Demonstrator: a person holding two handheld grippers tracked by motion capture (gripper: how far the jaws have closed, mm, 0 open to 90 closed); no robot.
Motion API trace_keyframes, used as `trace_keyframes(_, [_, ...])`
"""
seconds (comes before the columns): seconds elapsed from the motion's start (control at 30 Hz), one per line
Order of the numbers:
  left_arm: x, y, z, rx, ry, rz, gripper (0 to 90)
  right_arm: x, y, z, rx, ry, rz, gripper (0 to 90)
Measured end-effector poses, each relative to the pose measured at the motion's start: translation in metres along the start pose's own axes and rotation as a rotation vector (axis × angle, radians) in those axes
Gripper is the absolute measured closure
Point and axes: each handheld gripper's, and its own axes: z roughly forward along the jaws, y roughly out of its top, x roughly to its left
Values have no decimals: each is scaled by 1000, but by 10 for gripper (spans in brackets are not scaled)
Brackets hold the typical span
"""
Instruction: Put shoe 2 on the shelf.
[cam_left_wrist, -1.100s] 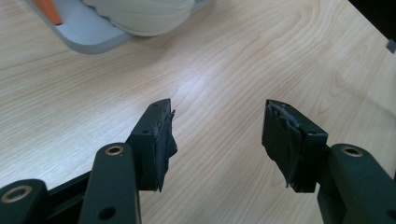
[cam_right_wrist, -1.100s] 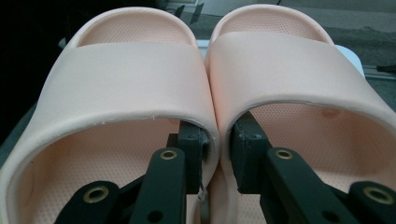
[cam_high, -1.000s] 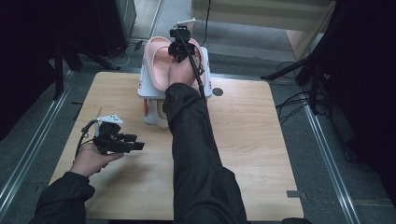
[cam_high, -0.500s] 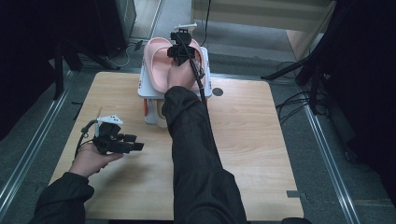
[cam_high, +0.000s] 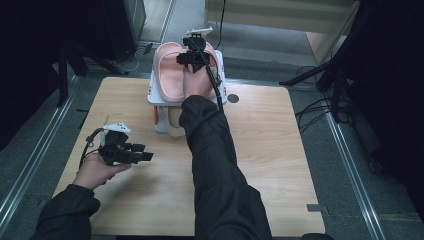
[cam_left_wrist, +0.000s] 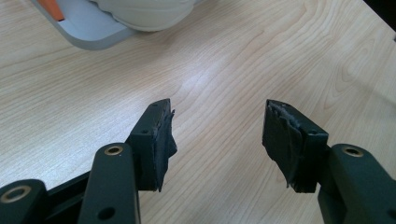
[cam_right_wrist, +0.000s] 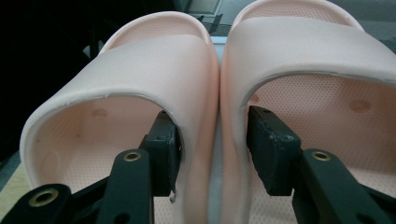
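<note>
Two pink slippers (cam_right_wrist: 154, 70) (cam_high: 170, 67) lie side by side on top of a white rack (cam_high: 156, 96) at the table's far edge. My right gripper (cam_right_wrist: 215, 140) (cam_high: 192, 58) reaches over them, with one jaw inside each slipper, straddling the two inner walls that touch. Its jaws have just been opening. The left pad sits close to its wall and the right pad stands clear of its own, so nothing is pinched. My left gripper (cam_left_wrist: 217, 135) (cam_high: 146, 154) is held low over the bare wooden table (cam_high: 280, 150) at the near left, open and empty.
A whitish shoe (cam_left_wrist: 144, 11) rests on the rack's grey lower tray (cam_left_wrist: 88, 37), beside something orange (cam_left_wrist: 51, 7). A round hole (cam_high: 233, 98) sits in the tabletop right of the rack. Metal floor rails run along both sides of the table, with dark stands beyond.
The right gripper has shifted slightly toward the near side over the slippers. The left hand and its gripper have stayed where they were.
</note>
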Motion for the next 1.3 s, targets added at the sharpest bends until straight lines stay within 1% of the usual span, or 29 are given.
trace_keyframes(0.17, [0,1,0,6,1,4,423,-5,-4,-5,4,62,15,485])
trace_keyframes(0.3, [-1,3,2,19,-1,12,423,-12,-5,-14,-14,103,2,475])
trace_keyframes(0.33, [-1,3,4,18,-3,8,422,-13,-6,-16,-18,106,0,471])
trace_keyframes(0.47, [-1,4,6,26,-6,17,421,-19,-8,-26,-31,128,-34,464])
trace_keyframes(0.53, [-1,5,6,20,-7,15,421,-21,-11,-30,-31,136,-52,464])
trace_keyframes(0.63, [-1,5,5,5,-9,10,420,-25,-16,-35,-40,169,-68,464])
trace_keyframes(0.67, [-1,5,5,5,-9,10,420,-25,-16,-35,-40,169,-68,464])
trace_keyframes(0.7, [0,5,4,-3,-8,8,419,-27,-20,-37,-38,191,-78,465])
trace_keyframes(0.8, [0,4,2,-8,-2,10,419,-28,-24,-41,-33,211,-96,466])
trace_keyframes(0.93, [0,3,1,-10,3,9,418,-33,-30,-45,-24,249,-115,477])
trace_keyframes(1.0, [0,3,1,-10,3,8,418,-36,-32,-47,-17,254,-129,487])
trace_keyframes(1.17, [0,2,2,-7,13,9,418,-47,-37,-60,-26,298,-147,526])
trace_keyframes(1.2, [0,2,2,-7,13,9,417,-49,-38,-63,-22,310,-155,535])
trace_keyframes(1.27, [0,2,2,-7,17,8,416,-54,-41,-69,-24,317,-180,542])
trace_keyframes(1.3, [1,2,2,-4,17,11,416,-57,-44,-72,-21,323,-183,545])
